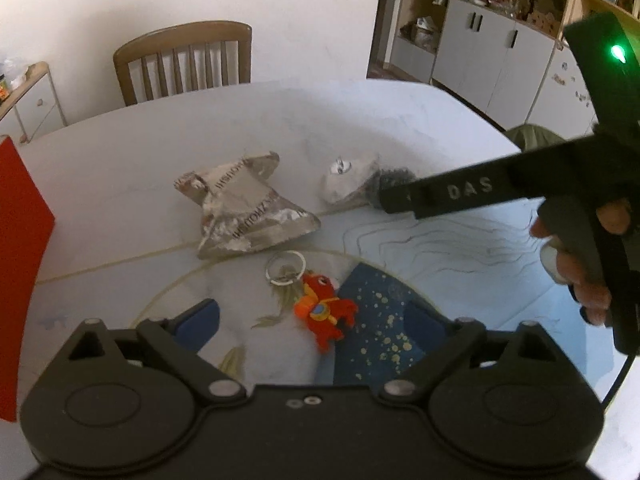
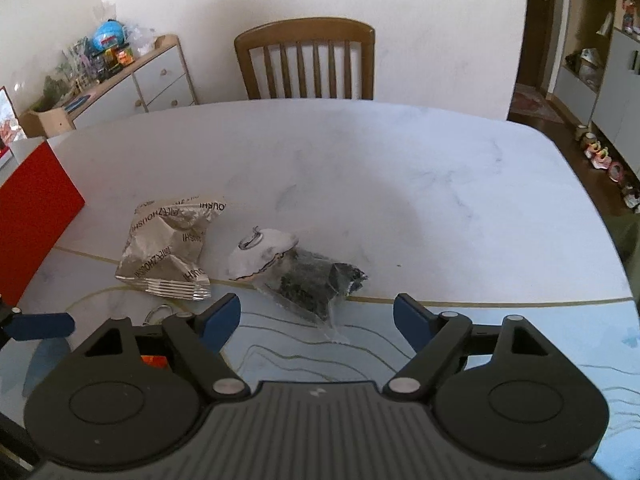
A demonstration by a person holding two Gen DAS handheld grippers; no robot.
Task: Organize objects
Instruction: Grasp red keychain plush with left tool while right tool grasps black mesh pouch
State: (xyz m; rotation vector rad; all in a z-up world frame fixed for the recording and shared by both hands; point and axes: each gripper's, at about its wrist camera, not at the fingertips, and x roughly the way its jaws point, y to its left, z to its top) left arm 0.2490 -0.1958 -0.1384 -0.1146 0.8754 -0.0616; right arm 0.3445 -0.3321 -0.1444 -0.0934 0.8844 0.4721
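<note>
Red box [image 2: 38, 196]: smooth, flat-sided, matt red, at 9 o'clock on the table edge; no writing on it can be read.
Foil packet [image 2: 168, 248]: crumpled silver foil, roughly square with crimped seams, printed over and over in black capitals; the print sits upside down or sideways and I cannot read the whole word with certainty. It lies at 10 o'clock from the right gripper.
Keyring [image 1: 285, 267]: thin metal ring joined to a soft orange-red cartoon figure [image 1: 326, 312] with a blue badge; it lies flat just ahead of the left gripper, at 12 o'clock, between its finger lines.
Clear bag [image 2: 298, 274]: wrinkled see-through plastic, a white rounded piece at one end and dark crumbly stuff at the other; at 12 o'clock from the right gripper, just right of the foil packet, apart from it.
Table [image 2: 400, 184]: glossy white marble look with grey veins, gold curved lines and a blue speckled patch near the front edge.
Left gripper [image 1: 316, 312]: black body, blue pads, jaws spread wide, nothing between the pads.
Right gripper [image 2: 316, 316]: black body, blue pads, jaws wide, empty; from the left camera its arm bears raised letters "DAS".
Hand [image 1: 576, 264]: wrapped round the right gripper's handle at 3 o'clock.
Chair [image 2: 305, 60]: brown wood with a slatted back, at 12 o'clock behind the table.
</note>
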